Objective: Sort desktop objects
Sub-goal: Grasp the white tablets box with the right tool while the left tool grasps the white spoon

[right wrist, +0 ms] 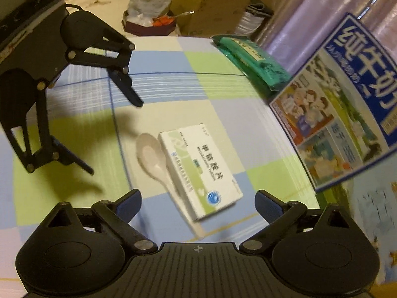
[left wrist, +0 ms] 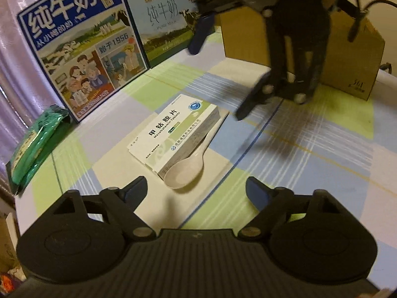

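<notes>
Spoon [left wrist: 184,171], white, touching white-green tablet box [left wrist: 173,129]

One white medicine box [left wrist: 173,134] lies flat on the checked tablecloth [left wrist: 310,136]. One white spoon [left wrist: 186,173] lies touching the box's long side. Two milk cartons stand behind the box: a dark blue one [left wrist: 77,47] and a pale blue one [left wrist: 168,22]. One green packet [left wrist: 34,144] lies beside the dark carton. One brown cardboard box [left wrist: 347,57] stands apart.
</notes>
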{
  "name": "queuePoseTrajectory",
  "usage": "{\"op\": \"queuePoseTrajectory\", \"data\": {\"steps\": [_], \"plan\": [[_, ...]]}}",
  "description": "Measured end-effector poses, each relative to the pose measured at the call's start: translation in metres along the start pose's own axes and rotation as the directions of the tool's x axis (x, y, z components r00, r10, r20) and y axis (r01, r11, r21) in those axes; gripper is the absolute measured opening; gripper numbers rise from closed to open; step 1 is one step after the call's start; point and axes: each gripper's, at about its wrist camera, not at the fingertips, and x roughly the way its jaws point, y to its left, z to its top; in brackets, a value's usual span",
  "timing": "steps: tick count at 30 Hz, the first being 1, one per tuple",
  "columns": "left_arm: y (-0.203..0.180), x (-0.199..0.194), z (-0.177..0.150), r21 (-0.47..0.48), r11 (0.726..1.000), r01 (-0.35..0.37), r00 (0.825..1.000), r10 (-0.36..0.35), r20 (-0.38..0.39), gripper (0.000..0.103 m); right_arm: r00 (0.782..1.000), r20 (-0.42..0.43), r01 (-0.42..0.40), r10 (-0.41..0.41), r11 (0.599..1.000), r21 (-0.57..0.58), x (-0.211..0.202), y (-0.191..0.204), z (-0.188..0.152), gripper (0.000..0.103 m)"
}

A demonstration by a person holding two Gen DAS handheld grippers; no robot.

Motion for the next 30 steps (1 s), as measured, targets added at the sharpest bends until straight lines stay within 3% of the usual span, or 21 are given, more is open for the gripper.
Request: {"op": "queuePoseTrajectory", "data": {"steps": [8, 12, 20, 21, 30], "plan": [[0.006, 0.025, 0.002, 0.035, 0.999, 0.04, 0.999, -0.04, -0.008, 0.076, 0.997, -0.047, -0.067, 0.064, 0.996, -0.051, 0.047, -0.016, 0.009, 0.086], [0.012, 0.032, 0.005, 0.037, 0.998, 0.053, 0.999, -0.052, -0.008, 0.068, 0.994, -0.055, -0.099, 0.096, 0.994, -0.044, 0.062, -0.025, 0.009, 0.086], [0.015, 0.036, 0.005, 0.055, 0.996, 0.07, 0.997, -0.071, 0.007, 0.067, 0.984, -0.073, -0.161, 0.159, 0.987, -0.017, 0.079, -0.029, 0.008, 0.083], [0.016, 0.037, 0.005, 0.053, 0.996, 0.071, 0.997, -0.071, 0.007, 0.067, 0.985, -0.07, -0.16, 0.159, 0.987, -0.005, 0.081, -0.03, 0.008, 0.078], [0.015, 0.048, 0.008, 0.042, 0.996, 0.085, 0.996, -0.084, -0.025, 0.067, 0.985, -0.123, -0.111, 0.123, 0.989, 0.102, 0.071, -0.04, -0.004, 0.071]]}}
